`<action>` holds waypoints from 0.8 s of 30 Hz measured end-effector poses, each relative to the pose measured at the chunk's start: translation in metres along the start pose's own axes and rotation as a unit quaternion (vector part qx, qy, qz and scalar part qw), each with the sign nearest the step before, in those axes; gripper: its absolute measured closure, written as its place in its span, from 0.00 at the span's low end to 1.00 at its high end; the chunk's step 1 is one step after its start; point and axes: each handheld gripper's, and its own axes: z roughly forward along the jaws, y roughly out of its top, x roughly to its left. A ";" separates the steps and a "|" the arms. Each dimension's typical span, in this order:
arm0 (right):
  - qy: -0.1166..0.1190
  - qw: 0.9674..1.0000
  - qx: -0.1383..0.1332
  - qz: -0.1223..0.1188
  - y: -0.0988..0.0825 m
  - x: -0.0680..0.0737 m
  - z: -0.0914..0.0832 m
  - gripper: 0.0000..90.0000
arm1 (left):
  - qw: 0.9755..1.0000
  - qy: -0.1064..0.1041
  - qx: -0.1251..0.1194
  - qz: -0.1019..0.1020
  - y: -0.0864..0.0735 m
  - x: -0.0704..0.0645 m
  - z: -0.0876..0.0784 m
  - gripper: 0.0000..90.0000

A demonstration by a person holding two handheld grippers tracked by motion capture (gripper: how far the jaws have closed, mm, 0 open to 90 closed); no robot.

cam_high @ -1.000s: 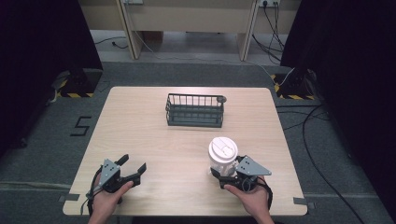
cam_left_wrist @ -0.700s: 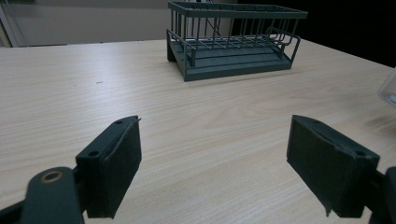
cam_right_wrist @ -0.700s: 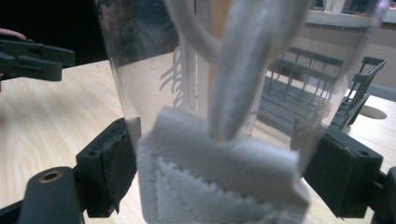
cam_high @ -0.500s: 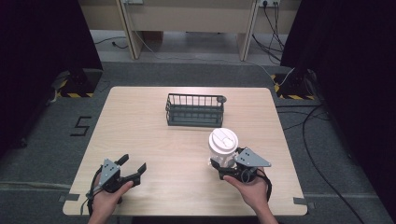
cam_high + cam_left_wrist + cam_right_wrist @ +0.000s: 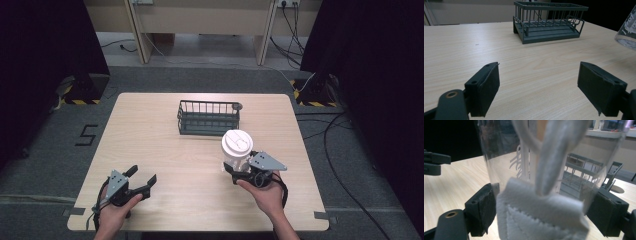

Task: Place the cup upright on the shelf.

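Holding a clear plastic cup (image 5: 236, 152) with a white lid in the right gripper (image 5: 243, 170), jaws clamped on its lower wall from both sides. In the right gripper view the cup (image 5: 541, 165) sits squarely between the jaws, with a white folded cloth-like wad (image 5: 541, 220) low inside it; I can't tell exactly what that is. Cup is over the worktop's (image 5: 150, 130) right half, nearer the near edge than the far one, just short of the wire basket (image 5: 208, 117). I can't tell whether its base is touching the wood or just off it.

Left gripper (image 5: 135, 185) is spread wide and has nothing in it, parked near the near-left corner. From the left gripper view the basket (image 5: 549, 21) is ahead and the cup's wall (image 5: 627, 30) is at the right edge.

Handling read: thin-walled, light, wall will flex and can crack or pop out if I squeeze harder. Smooth plastic, so likely slippery against the pads. Looks empty of liquid, so little weight to steady it; top-heavy with the lid. Best hold is low on the body where the base stiffens the wall, which is about where I am. I'd avoid the lid, since it may only be pressed on. Basket looks like the likely target; keep the cup upright over its rim.
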 end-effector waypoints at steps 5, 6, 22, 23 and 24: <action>-0.006 1.000 -0.002 -0.002 0.006 -0.003 0.005 0.20 | 1.000 0.000 0.000 0.000 0.000 0.000 0.000 0.19; -0.007 1.000 -0.001 -0.002 0.008 -0.004 0.006 0.20 | 1.000 -0.001 0.000 0.000 0.000 0.000 0.000 0.19; -0.017 1.000 -0.008 -0.003 0.025 -0.015 0.024 0.20 | 1.000 -0.001 -0.001 -0.004 0.000 0.001 0.000 0.19; -0.019 1.000 -0.008 -0.001 0.027 -0.016 0.027 0.20 | 1.000 -0.001 -0.001 -0.005 0.000 0.001 0.000 0.19; -0.019 1.000 -0.009 -0.002 0.027 -0.016 0.028 0.20 | 1.000 -0.001 -0.001 -0.005 0.000 0.001 0.000 0.19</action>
